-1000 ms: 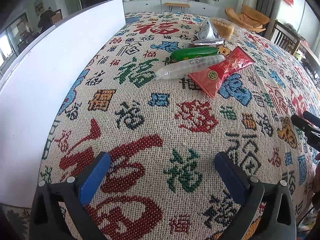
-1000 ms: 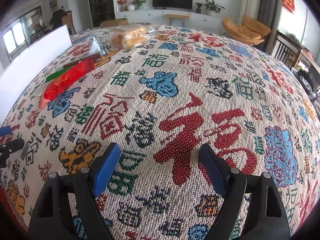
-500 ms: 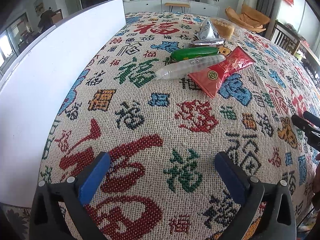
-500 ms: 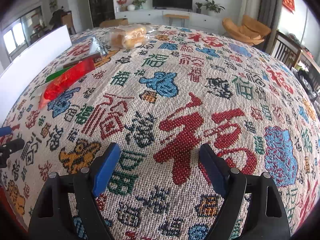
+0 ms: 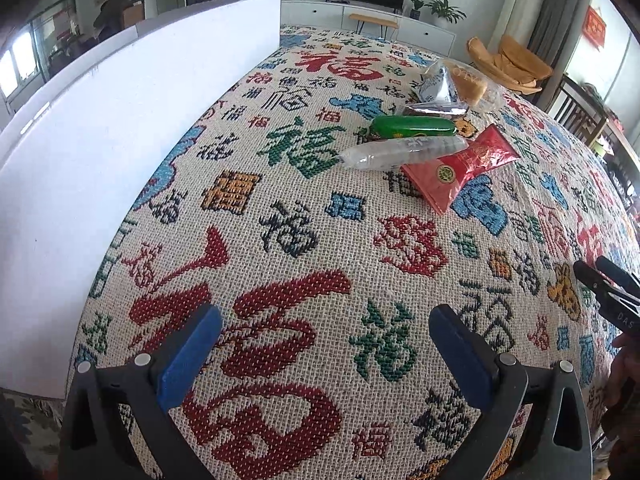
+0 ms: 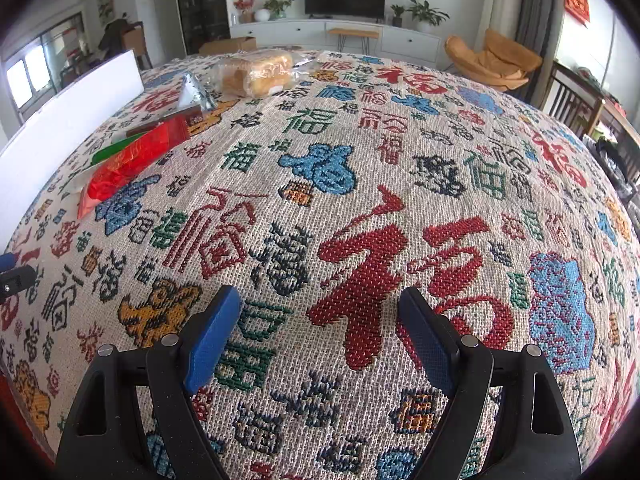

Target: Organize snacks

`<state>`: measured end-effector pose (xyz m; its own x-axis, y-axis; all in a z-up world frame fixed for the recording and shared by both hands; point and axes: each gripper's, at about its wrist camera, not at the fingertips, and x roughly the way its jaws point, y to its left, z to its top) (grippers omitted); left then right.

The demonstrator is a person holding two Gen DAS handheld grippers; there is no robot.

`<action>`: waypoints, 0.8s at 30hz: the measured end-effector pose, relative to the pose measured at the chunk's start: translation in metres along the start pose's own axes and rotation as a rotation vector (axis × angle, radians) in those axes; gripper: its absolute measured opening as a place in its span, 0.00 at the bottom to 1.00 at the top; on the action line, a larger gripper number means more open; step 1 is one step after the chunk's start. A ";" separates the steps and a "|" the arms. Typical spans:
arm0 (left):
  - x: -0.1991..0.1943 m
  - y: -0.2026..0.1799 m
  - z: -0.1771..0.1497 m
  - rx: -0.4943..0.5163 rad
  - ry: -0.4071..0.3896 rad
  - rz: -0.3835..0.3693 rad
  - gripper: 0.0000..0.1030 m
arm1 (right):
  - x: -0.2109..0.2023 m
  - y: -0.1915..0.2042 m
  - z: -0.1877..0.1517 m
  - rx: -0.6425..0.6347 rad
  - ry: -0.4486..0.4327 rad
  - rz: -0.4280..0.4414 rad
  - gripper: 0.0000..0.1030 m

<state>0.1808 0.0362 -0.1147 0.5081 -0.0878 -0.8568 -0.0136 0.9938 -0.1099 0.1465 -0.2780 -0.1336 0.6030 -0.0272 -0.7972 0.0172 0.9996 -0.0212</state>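
Note:
Several snacks lie together on the patterned tablecloth (image 5: 304, 248): a red packet (image 5: 460, 168), a clear wrapped roll (image 5: 400, 152), a green packet (image 5: 412, 127), a dark bar (image 5: 436, 110), a silver pouch (image 5: 434, 88) and a bag of bread (image 5: 470, 86). My left gripper (image 5: 326, 344) is open and empty, well short of them. My right gripper (image 6: 320, 328) is open and empty over bare cloth; in its view the red packet (image 6: 128, 164) and the bread (image 6: 256, 72) lie far left. Its tips show at the left view's right edge (image 5: 608, 284).
A long white board (image 5: 100, 152) stands upright along the table's left side. Chairs (image 6: 576, 108) stand past the right edge. A TV cabinet (image 6: 340, 36) and an orange lounge chair (image 6: 488, 60) are beyond the far edge.

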 end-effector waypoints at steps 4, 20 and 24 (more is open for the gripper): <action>0.003 -0.007 -0.001 0.032 0.006 0.036 1.00 | 0.000 0.000 0.000 0.000 0.000 0.000 0.82; 0.006 -0.012 -0.002 0.058 0.005 0.072 1.00 | 0.051 0.107 0.099 0.139 0.196 0.368 0.71; 0.005 -0.012 -0.001 0.058 0.006 0.070 1.00 | 0.081 0.121 0.112 0.218 0.243 0.343 0.44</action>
<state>0.1824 0.0238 -0.1188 0.5028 -0.0186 -0.8642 0.0008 0.9998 -0.0210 0.2865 -0.1595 -0.1335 0.3997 0.3312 -0.8547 0.0325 0.9268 0.3742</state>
